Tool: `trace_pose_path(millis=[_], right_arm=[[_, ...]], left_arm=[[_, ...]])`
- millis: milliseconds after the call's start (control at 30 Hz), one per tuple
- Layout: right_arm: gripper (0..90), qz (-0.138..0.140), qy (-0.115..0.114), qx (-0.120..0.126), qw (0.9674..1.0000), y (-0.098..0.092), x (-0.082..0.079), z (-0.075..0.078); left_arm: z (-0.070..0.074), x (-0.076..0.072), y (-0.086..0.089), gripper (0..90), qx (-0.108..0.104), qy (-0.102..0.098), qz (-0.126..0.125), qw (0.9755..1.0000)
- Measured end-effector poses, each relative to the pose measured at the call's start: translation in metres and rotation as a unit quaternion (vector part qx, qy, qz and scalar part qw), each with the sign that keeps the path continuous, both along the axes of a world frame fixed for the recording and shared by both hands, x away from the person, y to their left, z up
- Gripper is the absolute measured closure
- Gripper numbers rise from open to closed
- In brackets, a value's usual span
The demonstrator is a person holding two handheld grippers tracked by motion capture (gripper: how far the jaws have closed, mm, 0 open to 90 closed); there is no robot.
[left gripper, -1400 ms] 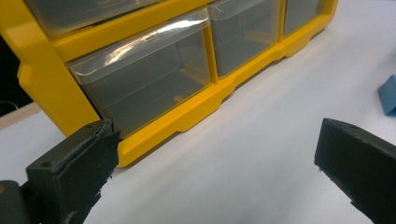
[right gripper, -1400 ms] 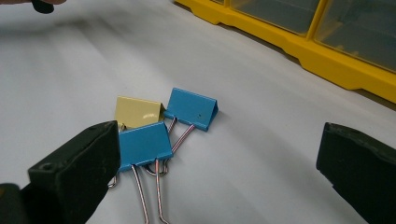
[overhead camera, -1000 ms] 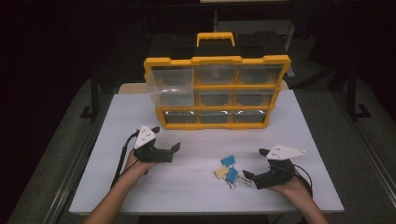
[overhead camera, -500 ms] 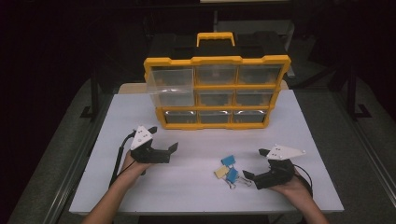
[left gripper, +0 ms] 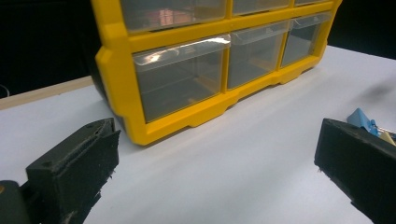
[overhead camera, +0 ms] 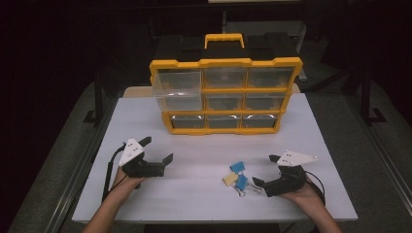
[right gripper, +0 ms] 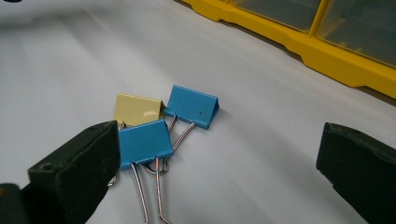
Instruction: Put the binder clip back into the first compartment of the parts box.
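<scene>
Jaws of the right gripper stand spread wide, pinching nothing, and the near blue binder clip sits between them but hard toward the jaw at about nine o'clock in the right gripper view, just beside that jaw's tip if not touching it. Its wire handles trail back toward six o'clock, so its long axis runs roughly along the jaws' own line rather than across the gap. Just past it, at eleven o'clock, lies the yellow binder clip, and at twelve to one o'clock the second blue binder clip, all three bunched close with handles overlapping. My judgement: the right gripper needs a small shift toward nine o'clock to centre one clip before closing, or it may catch two.

From the high view, the cluster lies at nine o'clock of the right gripper, well apart from the left gripper, whose jaws also stand spread and empty over bare white surface. Beyond, at twelve o'clock, stands the yellow drawer organizer, its top-left drawer pulled out.
</scene>
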State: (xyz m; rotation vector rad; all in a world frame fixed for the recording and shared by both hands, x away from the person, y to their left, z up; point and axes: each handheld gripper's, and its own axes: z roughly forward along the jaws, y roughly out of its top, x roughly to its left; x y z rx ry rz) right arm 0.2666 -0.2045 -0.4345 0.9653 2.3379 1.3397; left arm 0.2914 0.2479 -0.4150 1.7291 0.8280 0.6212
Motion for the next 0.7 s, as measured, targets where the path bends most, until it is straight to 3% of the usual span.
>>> trace_pose_path(millis=[100,300,367,500,700], right_arm=[[0.0,-0.001,0.000,0.001,1.0000,0.000,0.000,0.000],[0.0,-0.001,0.001,0.002,1.0000,0.000,0.000,0.000],[0.0,-0.001,0.001,0.002,1.0000,0.000,0.000,0.000],[0.0,0.000,0.002,0.001,1.0000,0.000,0.000,0.000],[0.0,0.008,0.008,0.003,0.9999,0.000,0.002,0.002]], left_arm=[[0.000,-0.005,0.005,0.0,-0.008,-0.003,0.002,1.0000],[-0.003,-0.019,0.017,0.0,-0.003,-0.008,0.005,1.0000],[-0.005,-0.023,0.019,0.0,-0.013,-0.007,0.007,0.9999],[-0.008,-0.031,0.024,0.0,-0.006,-0.006,0.007,0.9999],[-0.010,-0.033,0.024,0.0,-0.012,-0.007,0.006,0.9999]])
